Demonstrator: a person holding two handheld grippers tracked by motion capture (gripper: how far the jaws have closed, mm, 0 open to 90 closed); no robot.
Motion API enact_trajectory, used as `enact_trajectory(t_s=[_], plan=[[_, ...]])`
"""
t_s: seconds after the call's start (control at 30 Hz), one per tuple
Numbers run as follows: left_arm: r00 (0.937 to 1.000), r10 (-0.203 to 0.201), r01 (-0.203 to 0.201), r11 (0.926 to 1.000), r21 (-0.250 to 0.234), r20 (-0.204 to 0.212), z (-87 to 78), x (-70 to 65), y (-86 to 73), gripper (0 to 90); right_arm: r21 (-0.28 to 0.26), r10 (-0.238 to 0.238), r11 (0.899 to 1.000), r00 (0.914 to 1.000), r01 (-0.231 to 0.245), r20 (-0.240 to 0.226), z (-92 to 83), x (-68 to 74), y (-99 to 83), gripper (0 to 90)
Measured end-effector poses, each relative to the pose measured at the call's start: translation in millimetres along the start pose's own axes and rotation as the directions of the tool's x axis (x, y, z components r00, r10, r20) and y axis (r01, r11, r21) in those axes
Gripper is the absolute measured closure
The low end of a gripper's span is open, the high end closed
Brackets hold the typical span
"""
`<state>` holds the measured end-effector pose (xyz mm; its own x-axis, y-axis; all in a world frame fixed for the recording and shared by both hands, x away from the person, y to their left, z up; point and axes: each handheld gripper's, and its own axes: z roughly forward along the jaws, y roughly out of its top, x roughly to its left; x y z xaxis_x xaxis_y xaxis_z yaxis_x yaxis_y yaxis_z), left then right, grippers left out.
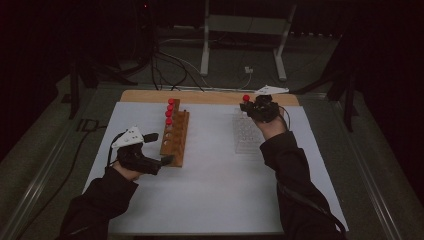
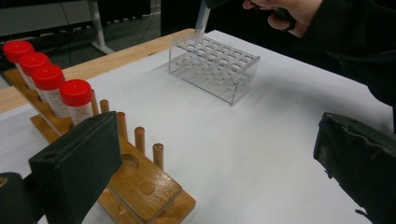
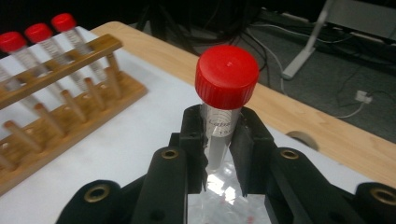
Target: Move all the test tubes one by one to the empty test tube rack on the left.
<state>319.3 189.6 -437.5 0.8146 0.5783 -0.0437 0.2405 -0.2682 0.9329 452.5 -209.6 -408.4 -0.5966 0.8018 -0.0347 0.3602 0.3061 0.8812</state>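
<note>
Tube (image 3: 219, 126) pinched by right gripper (image 3: 219, 140) over clear rack's (image 2: 219, 79) far corner | left gripper (image 2: 210, 158) spread (bare sheet between racks)

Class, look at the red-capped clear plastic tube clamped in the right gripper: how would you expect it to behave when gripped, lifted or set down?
The red-capped clear plastic tube looks empty, so probably light. Its smooth round wall may slip or swivel between the right gripper jaws, which clamp just under the cap. Its lower end narrows, so it would likely topple unless it is seated in the clear plastic rack.
</note>
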Motion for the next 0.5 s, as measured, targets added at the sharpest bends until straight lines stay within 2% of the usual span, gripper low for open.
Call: enact_trajectory(t_s=[0.5], plan=[[0.9995, 0.008, -0.009, 0.9997, 0.024, 0.03, 10.8, -5.1, 2.1, 1.7, 0.034, -0.062, 0.997, 0.9934, 0.065, -0.097, -2.0, 33.5, -15.1, 75.3]])
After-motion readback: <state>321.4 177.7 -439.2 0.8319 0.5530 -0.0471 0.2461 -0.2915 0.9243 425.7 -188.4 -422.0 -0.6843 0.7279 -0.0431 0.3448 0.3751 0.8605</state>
